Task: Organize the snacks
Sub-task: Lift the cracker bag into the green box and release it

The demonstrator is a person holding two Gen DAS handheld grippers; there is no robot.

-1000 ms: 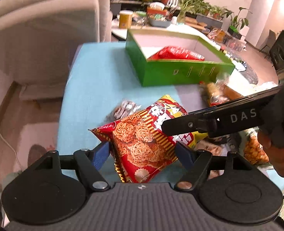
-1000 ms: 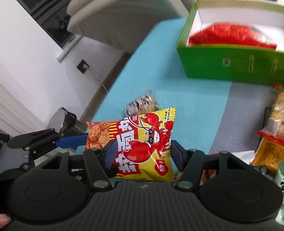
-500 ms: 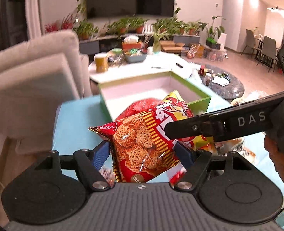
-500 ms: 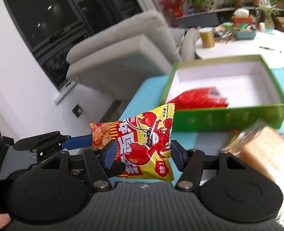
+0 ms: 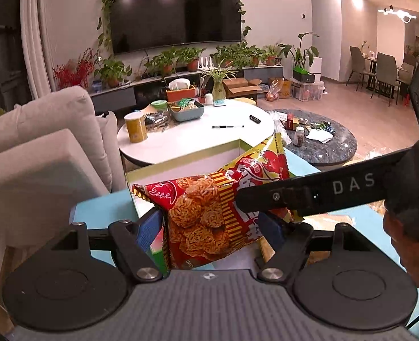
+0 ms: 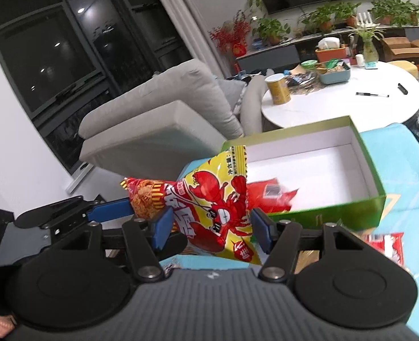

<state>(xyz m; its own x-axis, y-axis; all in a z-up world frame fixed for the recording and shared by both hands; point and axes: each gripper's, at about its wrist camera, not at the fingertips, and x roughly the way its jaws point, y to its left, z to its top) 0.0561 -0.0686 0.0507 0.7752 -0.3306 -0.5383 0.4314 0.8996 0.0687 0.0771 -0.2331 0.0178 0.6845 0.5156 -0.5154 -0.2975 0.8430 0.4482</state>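
snack bag (image 6: pixel 209 207) lifted higher; both fingers (image 5: pixel 149 224) seemingly pinching it.

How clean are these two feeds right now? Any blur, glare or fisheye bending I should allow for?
Left wrist view: sharp on the snack bag; ceiling lights glare on the TV; walls and curtain bow at the edges. Right wrist view: the red packet inside the green box is motion-smeared, the snack bag stays readable; window frames curve strongly and reflect lamps.
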